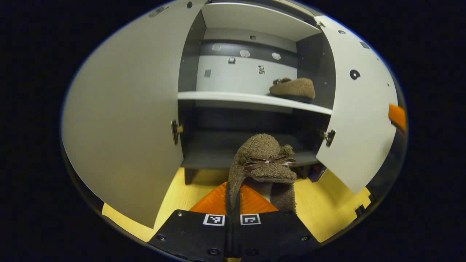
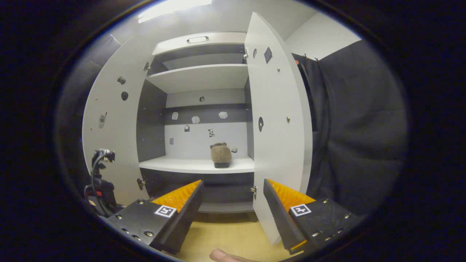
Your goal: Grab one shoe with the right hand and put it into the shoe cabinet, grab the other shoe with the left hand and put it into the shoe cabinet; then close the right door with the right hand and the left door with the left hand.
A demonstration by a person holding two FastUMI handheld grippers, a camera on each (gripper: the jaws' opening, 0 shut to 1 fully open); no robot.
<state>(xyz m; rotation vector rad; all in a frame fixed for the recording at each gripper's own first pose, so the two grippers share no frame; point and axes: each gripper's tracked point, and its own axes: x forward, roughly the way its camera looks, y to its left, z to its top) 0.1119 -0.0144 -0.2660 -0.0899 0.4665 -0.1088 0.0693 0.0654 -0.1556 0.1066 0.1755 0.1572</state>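
Underfoot, pale wood floor (image 2: 225, 233) (yellowish) beneath the open grey cabinet (image 2: 200, 78).

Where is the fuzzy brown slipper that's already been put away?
The fuzzy brown slipper sits on the white cabinet shelf, toward its right end near the open right door.

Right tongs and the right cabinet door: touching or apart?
Apart. In the right gripper view the right tongs stand open, the right door edge beyond them, floor visible between.

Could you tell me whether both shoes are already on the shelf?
No: one shoe lies on the shelf, while the left gripper holds the other shoe outside the cabinet.
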